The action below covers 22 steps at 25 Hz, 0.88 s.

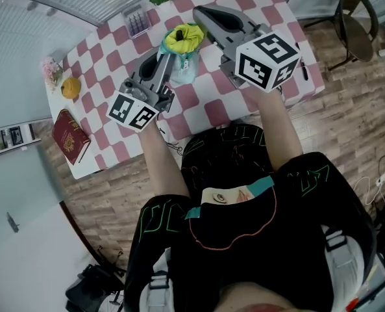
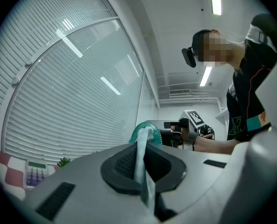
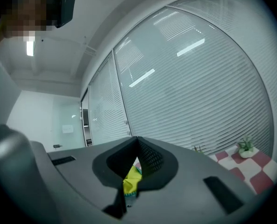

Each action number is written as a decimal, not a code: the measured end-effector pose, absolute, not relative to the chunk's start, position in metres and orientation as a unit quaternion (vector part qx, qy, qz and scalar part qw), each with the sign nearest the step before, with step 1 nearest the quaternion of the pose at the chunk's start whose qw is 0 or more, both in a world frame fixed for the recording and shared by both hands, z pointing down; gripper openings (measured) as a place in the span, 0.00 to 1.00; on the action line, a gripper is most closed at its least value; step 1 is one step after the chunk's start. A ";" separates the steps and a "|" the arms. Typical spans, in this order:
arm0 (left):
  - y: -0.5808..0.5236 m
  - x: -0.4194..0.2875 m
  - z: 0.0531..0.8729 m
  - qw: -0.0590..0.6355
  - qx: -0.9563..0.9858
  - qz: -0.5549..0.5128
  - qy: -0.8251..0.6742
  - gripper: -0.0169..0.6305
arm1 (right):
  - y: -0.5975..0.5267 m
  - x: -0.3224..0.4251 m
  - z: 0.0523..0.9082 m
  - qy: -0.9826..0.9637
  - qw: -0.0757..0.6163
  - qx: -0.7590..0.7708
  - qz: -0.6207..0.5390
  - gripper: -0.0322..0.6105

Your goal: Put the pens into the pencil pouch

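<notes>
Checkered table, far edge: left gripper and right gripper pinch the pencil pouch open; pens apparently not yet inserted.

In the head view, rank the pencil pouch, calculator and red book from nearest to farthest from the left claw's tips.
1. Pencil pouch: table middle, gripped by the left claw.
2. Calculator: far side, leftward.
3. Red book: near-left corner.

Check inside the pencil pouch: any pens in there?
Only yellow lining shows at the open mouth of the pencil pouch; no pen visible. Deeper inside is hidden by bunched lining and by the left gripper and right gripper pinching its edges.
</notes>
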<state>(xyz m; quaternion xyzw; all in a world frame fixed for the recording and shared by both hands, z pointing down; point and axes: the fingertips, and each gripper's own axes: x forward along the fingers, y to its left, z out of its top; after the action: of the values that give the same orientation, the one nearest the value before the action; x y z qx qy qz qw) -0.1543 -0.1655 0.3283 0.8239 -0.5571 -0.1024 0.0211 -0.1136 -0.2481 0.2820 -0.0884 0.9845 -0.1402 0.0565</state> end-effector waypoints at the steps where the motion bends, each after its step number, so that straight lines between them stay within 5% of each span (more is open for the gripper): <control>1: -0.168 -0.152 0.329 0.022 0.826 -0.103 -0.554 0.03 | -0.251 -0.110 0.283 0.984 0.054 -0.095 -0.138 0.05; 22: -0.217 -0.087 0.354 0.061 0.872 -0.111 -0.473 0.03 | -0.318 -0.006 0.291 0.965 0.019 -0.251 -0.074 0.15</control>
<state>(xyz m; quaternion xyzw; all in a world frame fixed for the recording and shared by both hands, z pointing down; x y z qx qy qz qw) -0.0869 -0.2170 0.3540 0.8720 -0.4727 -0.1114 0.0614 -0.0056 -0.3183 0.2911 -0.2513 0.9649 -0.0742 0.0185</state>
